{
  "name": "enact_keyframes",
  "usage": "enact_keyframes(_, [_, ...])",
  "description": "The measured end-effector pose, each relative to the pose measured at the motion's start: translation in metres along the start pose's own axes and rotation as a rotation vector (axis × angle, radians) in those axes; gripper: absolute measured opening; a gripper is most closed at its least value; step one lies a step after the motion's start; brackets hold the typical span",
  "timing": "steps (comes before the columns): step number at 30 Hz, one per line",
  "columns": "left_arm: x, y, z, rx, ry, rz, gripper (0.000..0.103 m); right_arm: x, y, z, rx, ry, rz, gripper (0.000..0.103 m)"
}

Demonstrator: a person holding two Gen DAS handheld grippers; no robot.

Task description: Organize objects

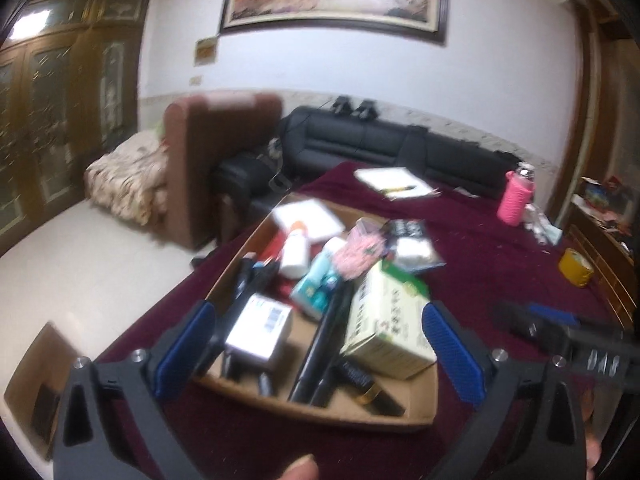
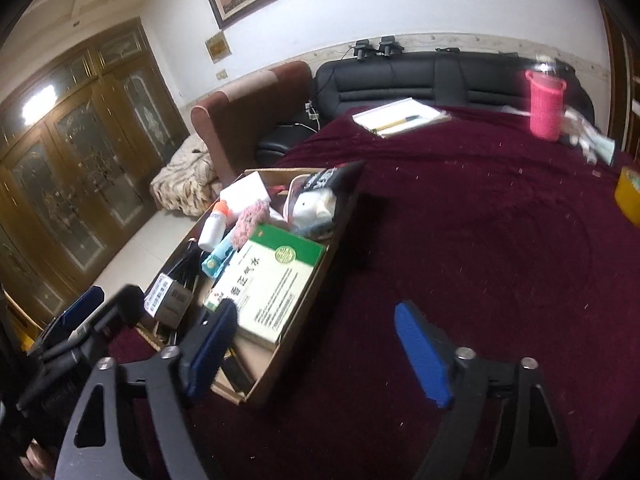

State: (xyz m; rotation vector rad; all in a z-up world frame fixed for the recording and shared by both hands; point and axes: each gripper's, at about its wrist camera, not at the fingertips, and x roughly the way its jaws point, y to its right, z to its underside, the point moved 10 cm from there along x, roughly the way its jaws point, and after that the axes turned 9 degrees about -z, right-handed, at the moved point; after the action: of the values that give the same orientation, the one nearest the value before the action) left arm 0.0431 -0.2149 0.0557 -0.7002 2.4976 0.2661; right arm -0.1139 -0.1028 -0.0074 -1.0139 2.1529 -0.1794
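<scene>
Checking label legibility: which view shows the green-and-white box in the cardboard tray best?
The right wrist view: the green-and-white box shows its printed top sharply. The left wrist view shows it blurred, mostly its side.

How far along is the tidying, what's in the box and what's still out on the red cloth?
Mostly done: the cardboard box already holds the green-and-white carton, white bottle and other small items. Nothing is in hand; the left gripper and right gripper are both open and empty. Still out: notebook, pink bottle, yellow tape roll.
</scene>
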Motion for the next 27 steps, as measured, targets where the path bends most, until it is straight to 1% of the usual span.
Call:
enact_keyframes(2, [-0.003,-0.009,0.001,-0.057,0.0,-0.008,0.103,-0.003,0.005,-0.001,0.036,0.038,-0.02,0.098])
enact_keyframes(4, [-0.004,-0.013,0.002,-0.071,0.013,-0.027,0.103,-0.005,0.003,-0.001,0.01,0.062,-0.016,0.102])
enact_keyframes(6, [-0.008,-0.012,-0.002,-0.019,0.043,-0.045,0.103,-0.008,-0.005,-0.001,-0.055,0.093,0.011,0.102])
enact_keyframes(7, [-0.008,-0.007,-0.004,0.031,0.052,-0.054,0.103,-0.009,-0.013,-0.001,-0.097,0.105,0.022,0.102])
enact_keyframes(10, [-0.006,0.0,-0.007,0.137,0.046,-0.091,0.103,-0.009,-0.028,0.001,-0.195,0.124,0.051,0.102])
enact_keyframes(11, [-0.004,0.001,-0.006,0.153,0.044,-0.111,0.103,-0.009,-0.029,0.002,-0.206,0.123,0.063,0.102])
enact_keyframes(13, [-0.003,0.001,-0.005,0.158,0.054,-0.131,0.103,-0.007,-0.026,0.003,-0.206,0.12,0.08,0.102])
enact_keyframes(16, [-0.005,-0.003,-0.007,0.18,0.09,-0.192,0.103,-0.008,-0.026,0.003,-0.206,0.126,0.072,0.102])
enact_keyframes(19, [-0.007,-0.005,-0.006,0.192,0.088,-0.182,0.103,-0.007,-0.039,0.007,-0.26,0.133,0.07,0.102])
enact_keyframes(23, [-0.012,-0.014,-0.005,0.199,0.107,-0.203,0.103,-0.004,-0.06,0.017,-0.35,0.129,0.058,0.102])
enact_keyframes(27, [-0.015,-0.024,-0.002,0.194,0.114,-0.219,0.103,0.001,-0.072,0.025,-0.4,0.116,0.051,0.102])
